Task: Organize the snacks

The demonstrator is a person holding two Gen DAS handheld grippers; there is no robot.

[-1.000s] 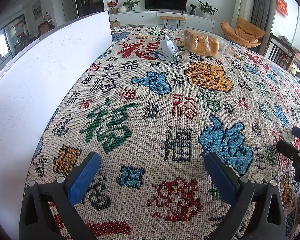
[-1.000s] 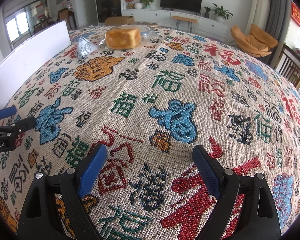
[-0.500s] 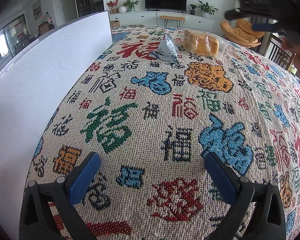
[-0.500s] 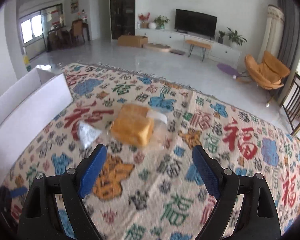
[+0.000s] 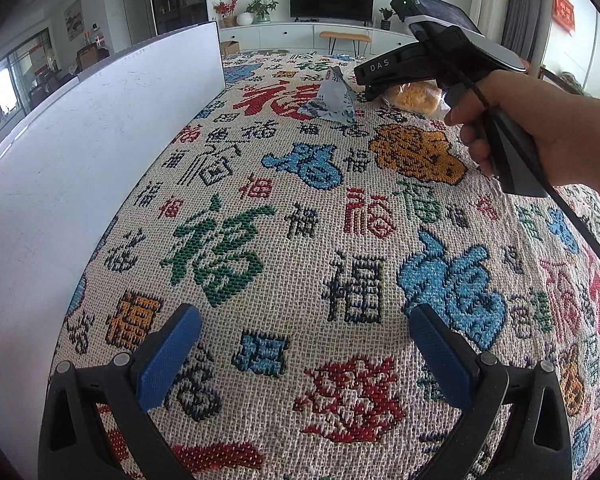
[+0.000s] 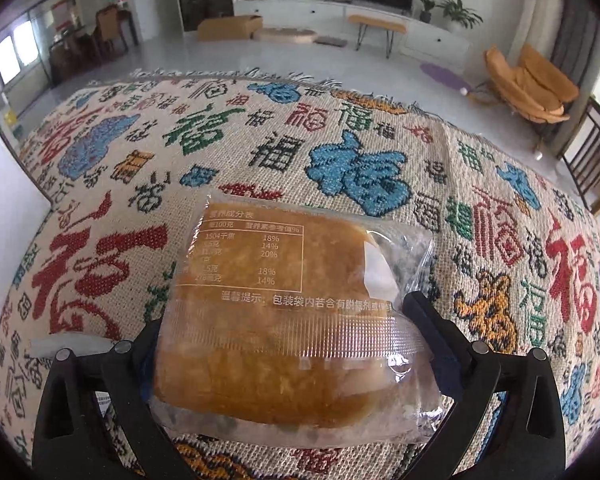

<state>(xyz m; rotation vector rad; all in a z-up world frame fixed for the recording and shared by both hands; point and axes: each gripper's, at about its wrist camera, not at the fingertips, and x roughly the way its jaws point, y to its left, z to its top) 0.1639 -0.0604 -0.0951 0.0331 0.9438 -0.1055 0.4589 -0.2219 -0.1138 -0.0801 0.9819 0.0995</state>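
- Between the jaws of the right gripper (image 6: 296, 364) sits the golden-brown bread loaf in a clear plastic wrapper (image 6: 276, 308). The jaws stand close on either side of it, but the wrapper hides the pads, so I cannot tell whether they have closed on it or only bracket it.
- Risk here: if the pads catch only loose film and not the loaf, the slick wrapper could slide out or tear on lifting. Squeezing hard would likely crush the soft bread.
- The loaf seems to rest on the woven tablecloth patterned with coloured Chinese characters (image 6: 360, 176) just beyond the jaws; dragging instead of lifting could snag the weave.
- The left gripper (image 5: 306, 354) has its jaws wide and empty, low over the cloth.
- Left of those jaws stands the white upright board (image 5: 80, 152), possibly a box wall; a swing that way could knock it.
- Far ahead of the left jaws, the small blue-and-white foil snack packet (image 5: 334, 100) lies just beside the right gripper's nose, where a sideways move could bump it.
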